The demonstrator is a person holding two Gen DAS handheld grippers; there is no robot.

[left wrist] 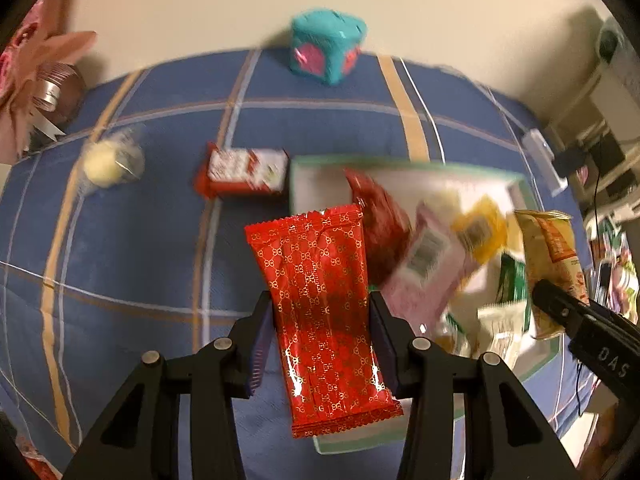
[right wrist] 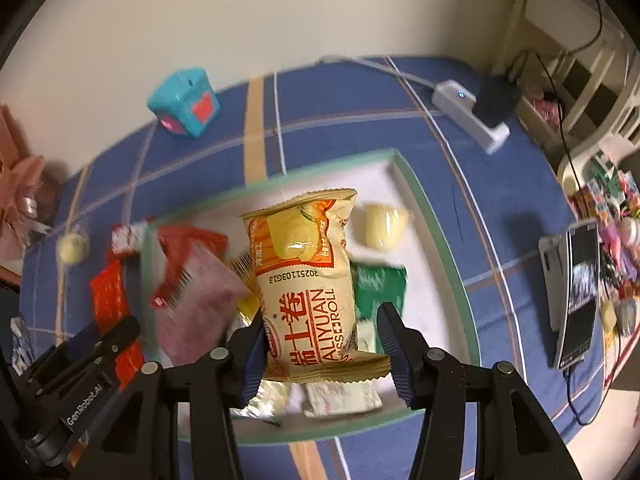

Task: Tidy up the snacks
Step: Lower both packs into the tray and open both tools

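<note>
A red foil snack packet point(left wrist: 320, 312) patterned in gold is clamped between the pads of the left gripper point(left wrist: 320, 336), its length running away from the fingers and its near crimped end hanging below them. Just beyond and to the right of that gripper lies a shallow white tray with a green rim point(left wrist: 400, 164), where a dark red packet point(left wrist: 380, 216), a pink packet point(left wrist: 428, 268) and a yellow packet point(left wrist: 480, 232) are heaped, all blurred. To the left of the tray, ahead of the left gripper, a red-and-white box point(left wrist: 244, 172) is seen on the blue checked cloth point(left wrist: 120, 240), and further left a round pale sweet in clear wrap point(left wrist: 106, 162). A teal cube point(left wrist: 326, 46) is set at the far edge of the cloth.

A cream and orange potato-roll bag point(right wrist: 308, 280) is held by the right gripper point(right wrist: 320, 344): the left pad is pressed on its lower edge, while whether the right pad touches it cannot be told. Below that gripper the same tray point(right wrist: 432, 216) is spread, with a green packet point(right wrist: 380, 288) just right of the bag and a pale yellow wrapped sweet point(right wrist: 382, 226) further ahead. Far to the right a phone point(right wrist: 576, 292) is propped on a stand.
</note>
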